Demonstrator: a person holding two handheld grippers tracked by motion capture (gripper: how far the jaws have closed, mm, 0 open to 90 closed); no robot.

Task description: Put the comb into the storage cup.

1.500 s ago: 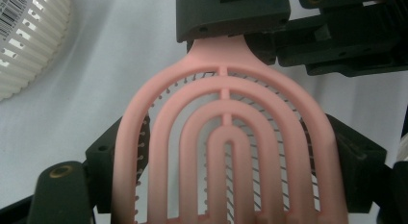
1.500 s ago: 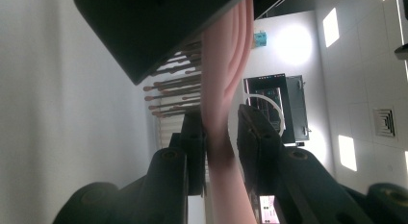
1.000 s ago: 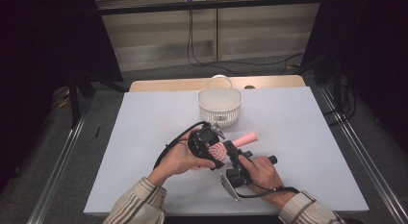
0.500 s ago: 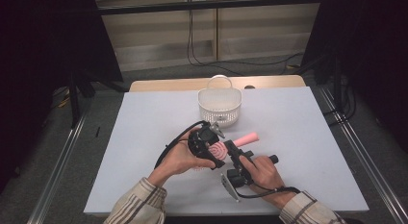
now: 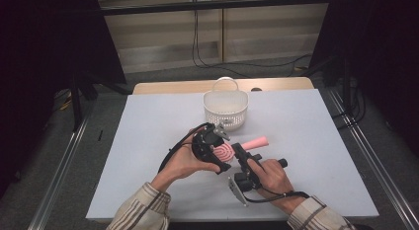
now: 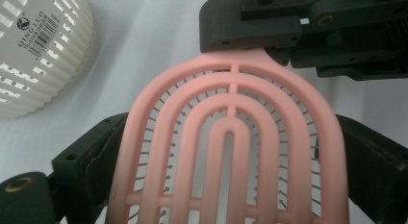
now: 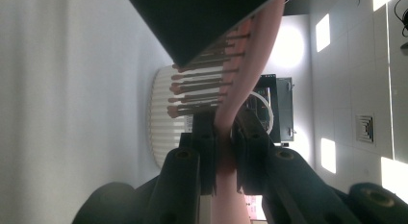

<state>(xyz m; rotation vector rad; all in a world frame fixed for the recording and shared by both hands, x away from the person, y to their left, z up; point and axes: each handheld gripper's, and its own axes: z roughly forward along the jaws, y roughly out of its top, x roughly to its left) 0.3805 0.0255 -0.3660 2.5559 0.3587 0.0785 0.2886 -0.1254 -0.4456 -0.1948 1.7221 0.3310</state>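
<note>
A pink hairbrush [image 5: 256, 142] with a vented head is held above the white table [image 5: 148, 126], between both grippers. My left gripper [image 5: 221, 153] is shut across the width of the brush head [image 6: 231, 152], with a black jaw against each side. My right gripper [image 5: 238, 149] is shut on the brush's neck [image 7: 224, 137], just below the bristles [image 7: 199, 84]. The handle sticks out to the right, past the right gripper. In the left gripper view, the right gripper [image 6: 269, 46] clamps the neck at the top.
A white slotted basket [image 5: 225, 109] with a handle stands at the middle back of the table, just beyond the grippers; it shows at top left as the basket [image 6: 33, 56] in the left gripper view. Dark floor and metal rails flank the table.
</note>
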